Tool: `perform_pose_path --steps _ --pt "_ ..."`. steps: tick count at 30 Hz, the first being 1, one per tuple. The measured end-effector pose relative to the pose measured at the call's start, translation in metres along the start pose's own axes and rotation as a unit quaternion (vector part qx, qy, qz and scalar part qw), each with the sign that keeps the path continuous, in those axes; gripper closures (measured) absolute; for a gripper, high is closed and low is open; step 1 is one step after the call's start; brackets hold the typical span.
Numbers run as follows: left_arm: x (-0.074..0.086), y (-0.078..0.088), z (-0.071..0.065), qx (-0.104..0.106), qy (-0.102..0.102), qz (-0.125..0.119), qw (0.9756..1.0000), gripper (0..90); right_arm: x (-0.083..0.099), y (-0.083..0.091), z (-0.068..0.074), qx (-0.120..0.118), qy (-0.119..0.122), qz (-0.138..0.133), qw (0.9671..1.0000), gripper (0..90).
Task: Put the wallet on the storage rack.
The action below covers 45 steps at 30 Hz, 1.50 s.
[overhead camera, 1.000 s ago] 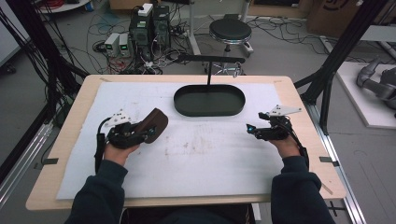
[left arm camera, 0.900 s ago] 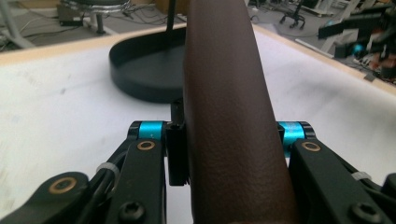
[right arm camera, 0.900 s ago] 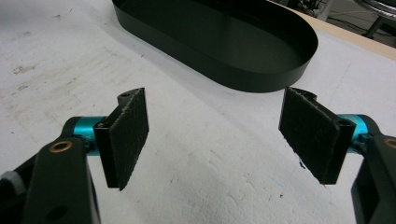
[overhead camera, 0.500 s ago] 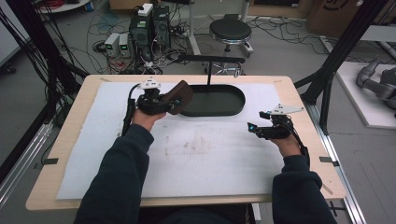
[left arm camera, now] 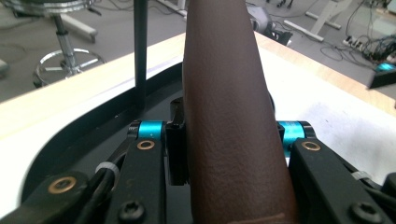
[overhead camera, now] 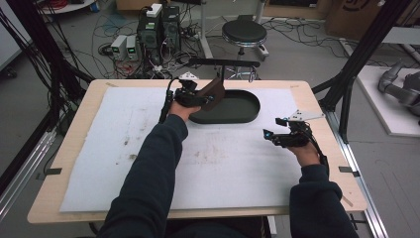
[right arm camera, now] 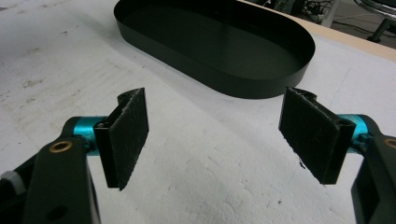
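A brown, grainy, tapered case (overhead camera: 214,90) is clamped in my left gripper (overhead camera: 205,97), which hovers at the left end of the black oval tray (overhead camera: 247,115). In the left gripper view the brown case (left arm camera: 229,116) rises between the two jaws, pressed from both sides, with the tray's floor (left arm camera: 93,140) beneath and behind it. My right gripper (overhead camera: 271,134) rests low over the white mat at the right. Its jaws stand wide apart in the right gripper view (right arm camera: 219,135), nothing between the pads (right arm camera: 126,135), and the tray's wall (right arm camera: 261,91) lies ahead.
A white foam mat (overhead camera: 124,129) covers most of the wooden table (overhead camera: 74,129). A black post with a horizontal bar (overhead camera: 223,63) stands just behind the tray. A stool (overhead camera: 243,32) and computer boxes (overhead camera: 157,25) sit on the floor beyond the far edge.
My left gripper has carried the brown case from the left front of the mat away and rightward to the tray's left end. The right gripper has kept still.
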<state>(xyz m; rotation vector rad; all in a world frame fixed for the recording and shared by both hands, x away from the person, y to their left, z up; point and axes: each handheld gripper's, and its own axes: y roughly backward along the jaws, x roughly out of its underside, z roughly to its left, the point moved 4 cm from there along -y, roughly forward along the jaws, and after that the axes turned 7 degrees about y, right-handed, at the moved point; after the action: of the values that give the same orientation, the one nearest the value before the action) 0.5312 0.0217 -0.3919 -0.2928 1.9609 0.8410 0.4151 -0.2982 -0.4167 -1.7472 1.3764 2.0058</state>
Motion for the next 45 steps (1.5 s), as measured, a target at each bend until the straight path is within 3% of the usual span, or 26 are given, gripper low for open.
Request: perform_pose_path --steps 3,8,10,14,17,19,22,25,27,30,32,38,41,45 --pt "0.007 -0.014 0.005 0.001 0.006 0.016 0.9998 64.0 0.0 0.0 0.0 -0.001 0.0 0.001 1.0 24.6" --pt "0.017 -0.027 0.018 0.005 0.041 0.025 0.9988 63.9 0.001 0.0 0.0 -0.005 -0.001 0.0 1.0 24.6" --pt "0.019 -0.029 0.023 0.009 0.054 0.023 0.9982 63.9 0.002 0.0 0.0 -0.004 -0.001 0.001 1.0 24.6" --pt "0.025 -0.034 0.029 0.005 0.062 0.036 0.9974 63.6 0.004 0.0 -0.001 -0.004 -0.002 0.002 1.0 24.6" --pt "0.028 -0.036 0.031 0.017 0.079 0.041 0.9959 63.1 0.004 0.0 0.0 -0.006 -0.002 0.003 1.0 24.6" --pt "0.03 -0.037 0.032 0.016 0.075 0.05 0.9958 62.4 0.004 0.0 0.0 -0.006 0.0 0.003 1.0 24.6" --pt "0.028 -0.035 0.033 0.011 0.084 0.04 0.9956 56.6 0.004 0.0 0.002 -0.008 0.001 0.004 1.0 24.6" --pt "0.023 -0.029 0.036 -0.016 0.076 0.029 0.9966 47.6 0.004 0.0 0.002 -0.007 0.0 0.004 1.0 24.6" --pt "0.019 -0.022 0.039 -0.041 0.062 0.026 0.9969 46.8 0.004 0.001 0.001 -0.007 0.002 0.003 1.0 24.6" --pt "0.015 -0.009 0.045 -0.077 0.055 0.019 0.9953 42.8 0.004 0.002 0.001 -0.007 0.003 0.0 1.0 24.6" --pt "0.015 -0.001 0.047 -0.089 0.052 0.016 0.9946 42.9 0.004 0.002 0.002 -0.006 0.003 -0.001 1.0 24.6" --pt "0.018 0.019 0.041 -0.08 0.045 0.002 0.9957 42.2 0.004 0.002 0.003 -0.006 0.007 0.002 1.0 24.6" --pt "0.021 0.032 0.034 -0.074 0.043 -0.005 0.9963 34.0 0.004 0.001 0.004 -0.005 0.009 0.007 0.9999 24.6" --pt "0.027 0.059 0.023 -0.065 0.035 -0.035 0.9967 20.8 0.006 -0.001 0.006 0.004 0.024 0.019 0.9995 24.5"
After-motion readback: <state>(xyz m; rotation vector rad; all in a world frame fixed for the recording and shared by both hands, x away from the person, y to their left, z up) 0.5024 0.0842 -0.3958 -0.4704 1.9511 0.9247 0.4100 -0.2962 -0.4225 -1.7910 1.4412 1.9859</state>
